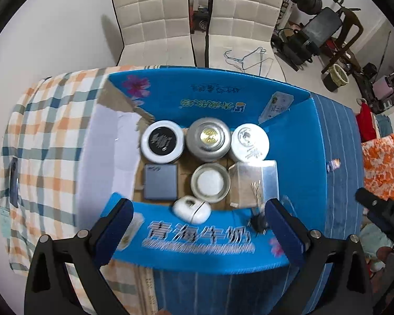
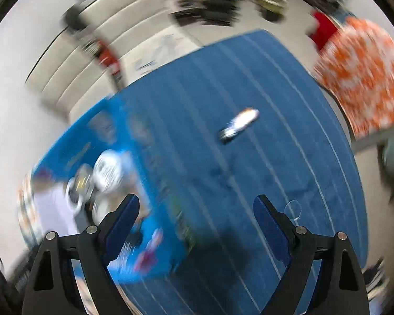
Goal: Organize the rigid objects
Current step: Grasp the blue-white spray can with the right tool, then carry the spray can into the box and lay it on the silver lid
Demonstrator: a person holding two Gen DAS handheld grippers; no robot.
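A blue cardboard box [image 1: 296, 141] stands open on the table and holds several items: a black-lidded round tin [image 1: 162, 141], a silver tin [image 1: 208, 138], a white jar [image 1: 249, 141], a grey-blue flat case [image 1: 160, 181], a round metal tin [image 1: 210, 182], a clear box [image 1: 254, 183] and a white earbud case [image 1: 191, 209] at the near wall. My left gripper [image 1: 198, 225] is open and empty above the box's near wall. My right gripper [image 2: 195, 216] is open and empty over the blue cloth; its view is blurred. A small white and blue tube [image 2: 239, 124] lies on the cloth beyond it, also in the left wrist view [image 1: 333, 164].
The table carries a blue striped cloth [image 2: 275, 157] on the right and a checked cloth [image 1: 44, 136] on the left. Two white chairs [image 1: 155, 18] stand behind the table. Exercise gear [image 1: 317, 26] and an orange patterned fabric [image 1: 383, 165] are at the right.
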